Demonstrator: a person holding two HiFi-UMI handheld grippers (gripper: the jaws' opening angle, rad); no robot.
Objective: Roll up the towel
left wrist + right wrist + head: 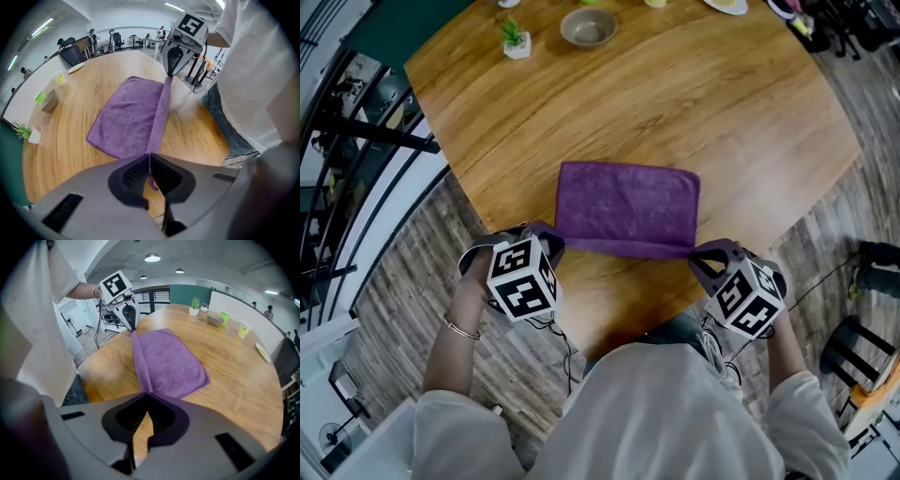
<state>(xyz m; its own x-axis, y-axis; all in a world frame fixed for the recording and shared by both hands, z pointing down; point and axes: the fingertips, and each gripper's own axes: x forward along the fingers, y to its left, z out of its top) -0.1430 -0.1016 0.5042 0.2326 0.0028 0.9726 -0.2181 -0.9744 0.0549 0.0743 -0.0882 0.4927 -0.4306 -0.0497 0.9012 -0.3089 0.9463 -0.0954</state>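
Potted plant (pixel 515 37) near bowl (pixel 588 27) (perhaps ceramic)

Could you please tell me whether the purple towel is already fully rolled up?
No, the purple towel lies spread flat on the table, with only its near edge lifted.

Wide bare counter (pixel 750 122) lies open beyond the towel (pixel 628 206); only a bowl (pixel 588 27), a potted plant (pixel 516 39) and perhaps cups (pixel 243 328) stand along its far edge.

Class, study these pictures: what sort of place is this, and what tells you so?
Probably an open-plan office or lab: office chairs stand around the room, ceiling lights hang overhead, and there is a big wooden table.
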